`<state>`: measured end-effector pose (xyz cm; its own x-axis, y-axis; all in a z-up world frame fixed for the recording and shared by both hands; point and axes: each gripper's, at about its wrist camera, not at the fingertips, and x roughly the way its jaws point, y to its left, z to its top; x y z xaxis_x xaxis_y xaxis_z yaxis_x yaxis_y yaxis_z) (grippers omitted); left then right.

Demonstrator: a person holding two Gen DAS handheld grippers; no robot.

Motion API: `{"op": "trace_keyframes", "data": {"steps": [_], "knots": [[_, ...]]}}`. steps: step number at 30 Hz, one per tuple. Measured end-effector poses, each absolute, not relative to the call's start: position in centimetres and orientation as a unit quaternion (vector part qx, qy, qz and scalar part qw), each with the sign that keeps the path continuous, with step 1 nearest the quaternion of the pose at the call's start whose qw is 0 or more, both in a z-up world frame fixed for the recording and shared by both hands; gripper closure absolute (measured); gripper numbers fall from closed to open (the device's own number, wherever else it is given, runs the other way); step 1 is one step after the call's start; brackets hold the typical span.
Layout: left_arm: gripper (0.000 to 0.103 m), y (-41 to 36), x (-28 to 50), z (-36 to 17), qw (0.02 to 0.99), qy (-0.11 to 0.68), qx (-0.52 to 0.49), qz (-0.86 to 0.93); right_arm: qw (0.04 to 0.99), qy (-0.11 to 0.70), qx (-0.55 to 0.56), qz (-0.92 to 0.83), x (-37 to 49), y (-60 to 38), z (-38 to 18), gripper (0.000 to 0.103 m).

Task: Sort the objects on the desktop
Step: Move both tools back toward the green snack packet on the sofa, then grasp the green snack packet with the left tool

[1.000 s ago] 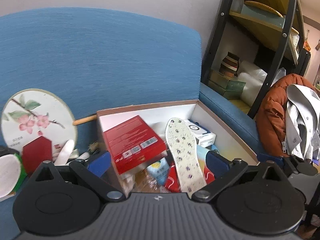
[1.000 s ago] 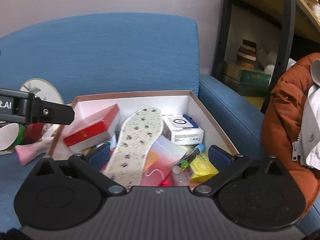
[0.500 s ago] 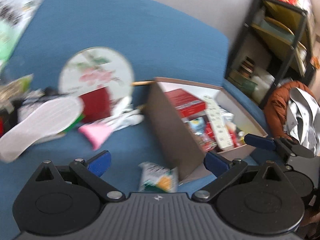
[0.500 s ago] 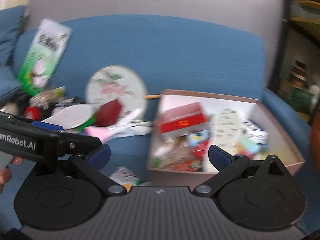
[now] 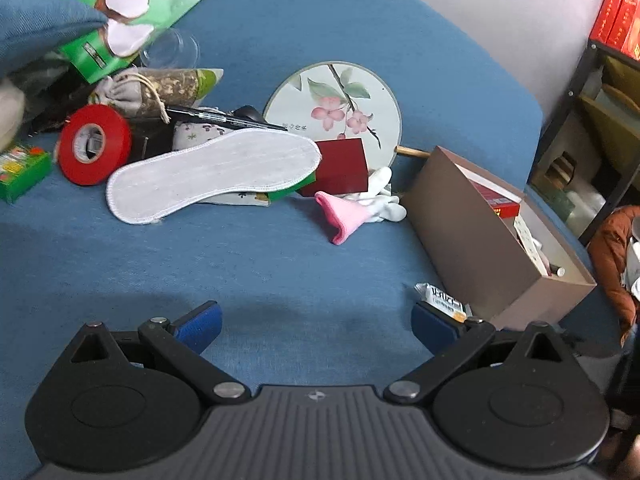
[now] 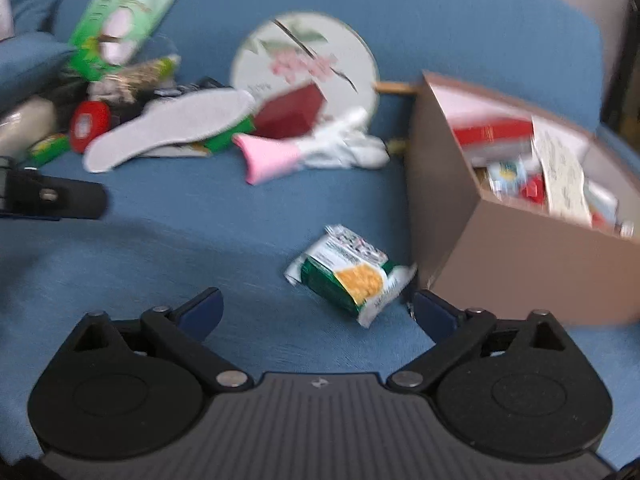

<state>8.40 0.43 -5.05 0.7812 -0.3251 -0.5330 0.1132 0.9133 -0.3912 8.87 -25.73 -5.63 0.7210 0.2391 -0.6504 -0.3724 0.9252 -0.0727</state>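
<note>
Only the right wrist view shows the whole snack packet (image 6: 350, 274) beside the brown box (image 6: 520, 264). Both the left gripper (image 5: 316, 322) and right gripper (image 6: 316, 312) gape wide, holding nothing.

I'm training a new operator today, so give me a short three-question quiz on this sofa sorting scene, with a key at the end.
1. True or false: the white insole lies inside the brown box.
2. Multiple choice: what lies on the sofa seat closest to the right gripper? A) the red tape roll B) the green and yellow snack packet C) the round painted fan
3. Fill in: both the left gripper and the right gripper are ____ and hold nothing.

Key: 1 false; it lies out on the seat. 2 B. 3 open.
</note>
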Motion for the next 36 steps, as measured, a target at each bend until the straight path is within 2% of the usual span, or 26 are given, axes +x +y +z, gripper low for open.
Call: {"op": "trace_keyframes", "data": {"steps": [2, 7, 12, 17, 20, 26, 29, 33, 36], "knots": [[0.001, 0.2, 9.2, -5.4, 0.927, 0.31, -0.167, -0.129, 0.921, 0.354, -0.076, 0.147, 10.1, -26.1, -6.6, 0.016], [0.001, -1.4, 12.3, -5.7, 0.924, 0.305, -0.156, -0.17, 0.925, 0.343, -0.083, 0.139, 11.4, -25.6, -8.1, 0.021], [0.001, -3.8, 14.7, -5.8, 0.918, 0.295, -0.137, -0.229, 0.925, 0.302, -0.088, 0.215, 11.3, -24.5, -8.5, 0.026], [0.002, -4.6, 15.0, -8.0, 0.906, 0.32, -0.122, -0.248, 0.927, 0.307, -0.076, 0.201, 11.9, -25.2, -8.7, 0.026], [0.007, -4.9, 15.1, -8.8, 0.899, 0.333, -0.122, -0.256, 0.925, 0.316, -0.059, 0.203, 12.7, -25.5, -8.9, 0.026], [0.009, -5.5, 14.6, -9.0, 0.902, 0.325, -0.116, -0.259, 0.918, 0.324, -0.038, 0.227, 13.2, -25.9, -9.2, 0.025], [0.016, -5.9, 16.1, -8.9, 0.893, 0.339, -0.142, -0.261, 0.916, 0.323, -0.048, 0.231, 13.3, -25.6, -9.2, 0.025], [0.033, -7.4, 17.7, -9.0, 0.88, 0.36, -0.157, -0.267, 0.917, 0.324, -0.047, 0.228, 13.5, -25.5, -9.1, 0.026], [0.04, -8.3, 17.7, -8.9, 0.884, 0.363, -0.133, -0.264, 0.921, 0.324, -0.039, 0.214, 13.7, -25.6, -9.0, 0.034]]}}
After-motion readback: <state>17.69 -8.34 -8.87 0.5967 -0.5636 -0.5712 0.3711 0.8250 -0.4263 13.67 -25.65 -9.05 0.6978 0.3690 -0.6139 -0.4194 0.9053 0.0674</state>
